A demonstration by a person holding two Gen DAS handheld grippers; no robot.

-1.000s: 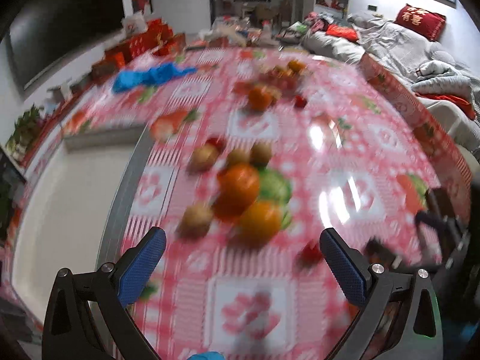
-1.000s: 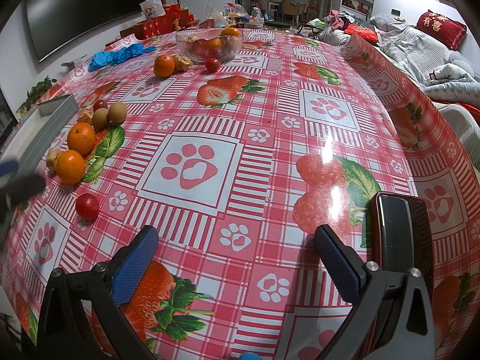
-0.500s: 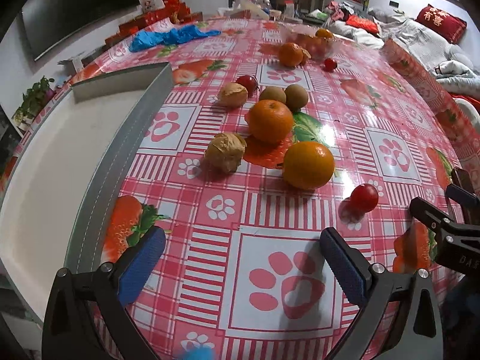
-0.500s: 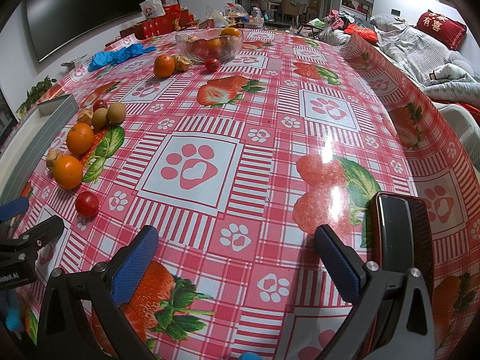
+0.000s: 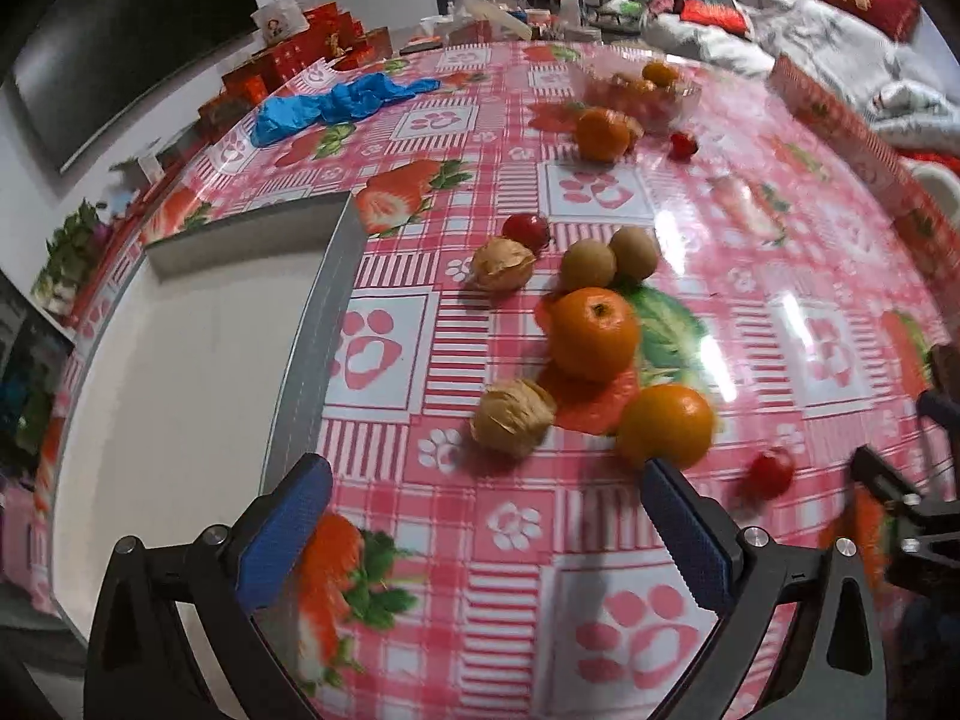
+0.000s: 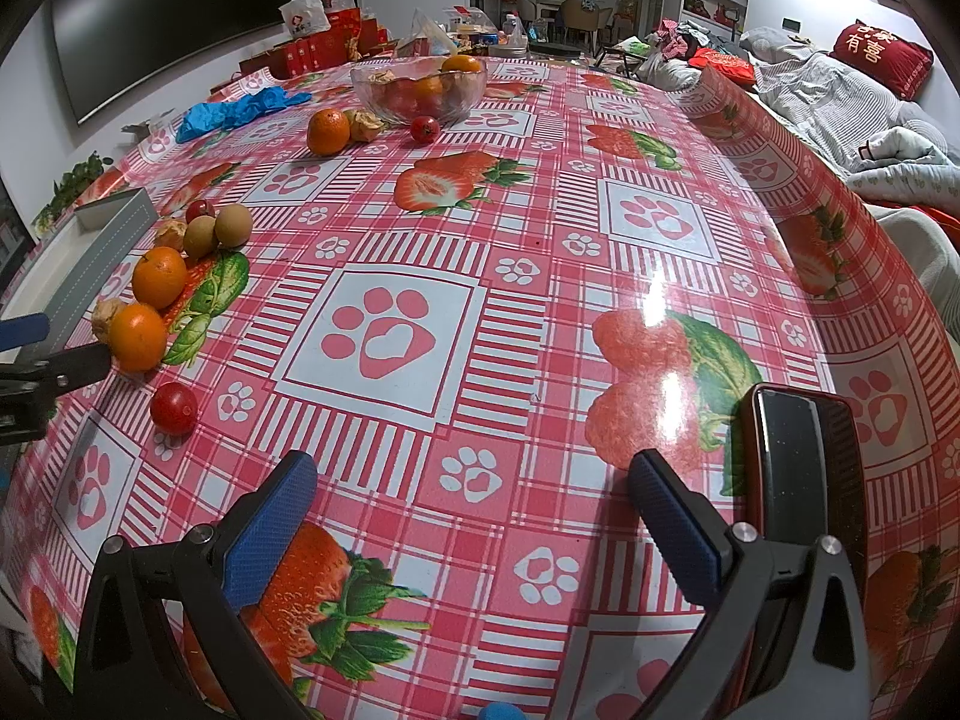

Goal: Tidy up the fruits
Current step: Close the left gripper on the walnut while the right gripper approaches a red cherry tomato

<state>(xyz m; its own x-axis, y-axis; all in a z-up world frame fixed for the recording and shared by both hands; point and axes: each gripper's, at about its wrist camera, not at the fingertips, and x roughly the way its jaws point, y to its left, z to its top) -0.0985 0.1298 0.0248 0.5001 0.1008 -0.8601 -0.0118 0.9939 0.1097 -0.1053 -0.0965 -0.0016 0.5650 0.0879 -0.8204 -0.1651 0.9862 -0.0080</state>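
The left gripper (image 5: pixel 480 516) is held wide, empty, above the red checked tablecloth (image 5: pixel 516 540). Just ahead are seen a papery tan husked fruit (image 5: pixel 512 417) and two round oranges (image 5: pixel 665 425), with a small red tomato (image 5: pixel 770 472) to the right. Beyond lie two brown kiwis (image 5: pixel 588 267). The right gripper (image 6: pixel 474 510) is likewise spread wide and empty; a clear glass fruit bowl (image 6: pixel 418 90) stands far ahead.

Only clear text: red cushion (image 6: pixel 881 59) on the sofa, far right in right wrist view, w/ gold Chinese chars "有喜" in its lower row; upper row too small to read. White bag (image 6: pixel 305 16) at the far table edge has a red logo, illegible. Red boxes (image 6: pixel 312 51) beside it: print unreadable. Left wrist view: nothing legible.
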